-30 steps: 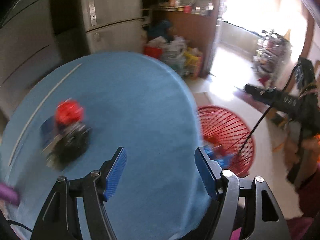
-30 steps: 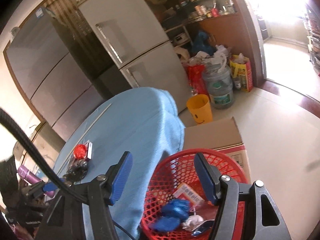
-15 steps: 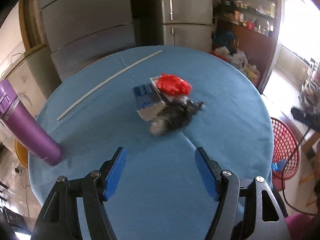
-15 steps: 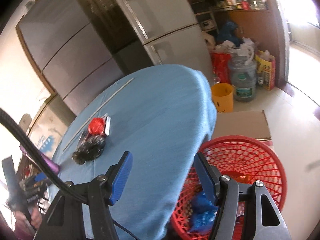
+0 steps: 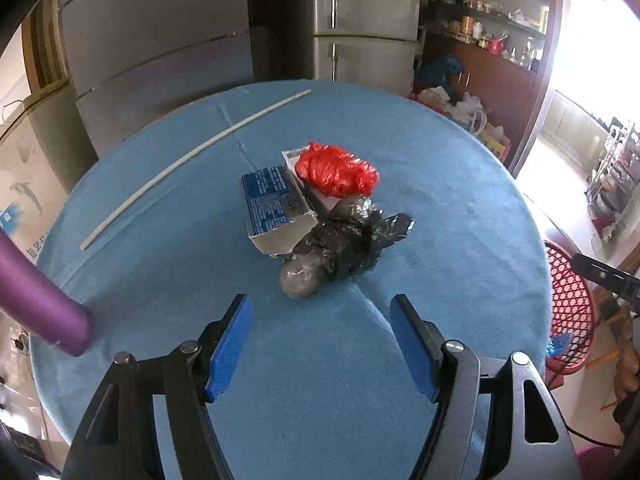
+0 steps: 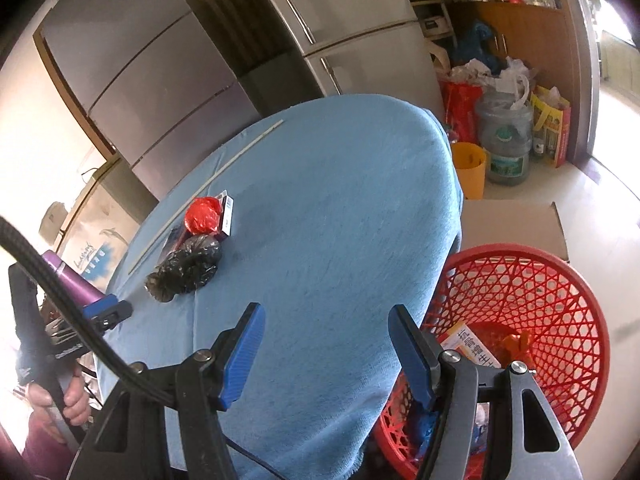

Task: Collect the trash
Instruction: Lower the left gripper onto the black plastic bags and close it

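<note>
A small heap of trash lies mid-table on the blue cloth: a crumpled red bag [image 5: 337, 173], a blue-and-white carton [image 5: 276, 206] and a wad of black and clear plastic [image 5: 338, 246]. My left gripper [image 5: 320, 340] hovers open just in front of the wad, nothing between its blue pads. In the right wrist view the same red bag [image 6: 203, 215] and black wad [image 6: 188, 266] lie far to the left. My right gripper [image 6: 324, 354] is open and empty over the table's near edge. The red mesh basket [image 6: 560, 300] stands on the floor to its right, with wrappers inside.
A long white strip [image 5: 188, 158] lies across the far left of the round table [image 5: 460, 200]. A purple bottle [image 5: 36, 304] stands at the left edge. Refrigerators [image 6: 160, 80] stand behind. A cardboard box [image 6: 516, 224], yellow bin [image 6: 472, 172] and water jug [image 6: 506, 148] crowd the floor.
The left gripper swung from the basket side back over the table, and the trash heap now sits centred ahead of it. The right gripper shifted from above the basket toward the table edge.
</note>
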Motion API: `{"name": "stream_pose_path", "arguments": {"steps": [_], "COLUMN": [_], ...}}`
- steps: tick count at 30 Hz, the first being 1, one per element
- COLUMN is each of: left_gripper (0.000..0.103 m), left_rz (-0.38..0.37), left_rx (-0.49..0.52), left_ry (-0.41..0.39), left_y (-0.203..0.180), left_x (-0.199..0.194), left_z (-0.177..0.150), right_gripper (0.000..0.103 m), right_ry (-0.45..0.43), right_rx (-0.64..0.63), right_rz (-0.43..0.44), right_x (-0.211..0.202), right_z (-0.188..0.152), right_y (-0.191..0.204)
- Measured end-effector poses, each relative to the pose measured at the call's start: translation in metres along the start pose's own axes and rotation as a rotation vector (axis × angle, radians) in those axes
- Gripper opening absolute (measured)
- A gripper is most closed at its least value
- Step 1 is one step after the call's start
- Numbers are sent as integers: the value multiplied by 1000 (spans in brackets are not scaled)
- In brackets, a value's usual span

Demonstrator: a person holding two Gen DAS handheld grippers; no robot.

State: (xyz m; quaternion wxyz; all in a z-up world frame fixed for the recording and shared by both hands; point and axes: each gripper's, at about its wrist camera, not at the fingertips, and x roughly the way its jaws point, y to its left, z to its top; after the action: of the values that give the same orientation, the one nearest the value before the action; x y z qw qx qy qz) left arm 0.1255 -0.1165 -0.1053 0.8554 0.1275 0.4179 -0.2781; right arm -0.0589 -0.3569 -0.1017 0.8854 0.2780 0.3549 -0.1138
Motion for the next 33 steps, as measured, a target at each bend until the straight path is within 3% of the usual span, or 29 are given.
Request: {"name": "stream_pose_path", "arguments": {"steps": [6, 12, 16, 17, 19, 24, 33], "left_gripper": [71, 71, 37, 35, 28, 22, 21], "left_rz": [-21, -115, -162, -172, -166, -153, -107], "left_rx": [-60, -101, -131, -134, -119, -71, -82], "left_ry": [51, 82, 109, 107, 93, 64, 46], "left_y": [15, 16, 19, 18, 16, 13, 41], "left_x": [35, 58, 70, 70, 66, 50, 5], "left_z": [14, 22, 21, 20, 16, 0, -43], "right_gripper": [68, 68, 68, 68, 68, 68, 68], "right_ry": [5, 15, 27, 27, 30, 30, 49], "right_rx": [13, 22, 9, 6, -6, -35, -95], "right_rz": [-1, 4, 4, 3, 4, 12, 27], "right_x": [0, 3, 6, 7, 8, 12, 21], "right_z": [-2, -2, -3, -4, -3, 0, -2], "right_y": [-6, -8, -3, -2, 3, 16, 38]}}
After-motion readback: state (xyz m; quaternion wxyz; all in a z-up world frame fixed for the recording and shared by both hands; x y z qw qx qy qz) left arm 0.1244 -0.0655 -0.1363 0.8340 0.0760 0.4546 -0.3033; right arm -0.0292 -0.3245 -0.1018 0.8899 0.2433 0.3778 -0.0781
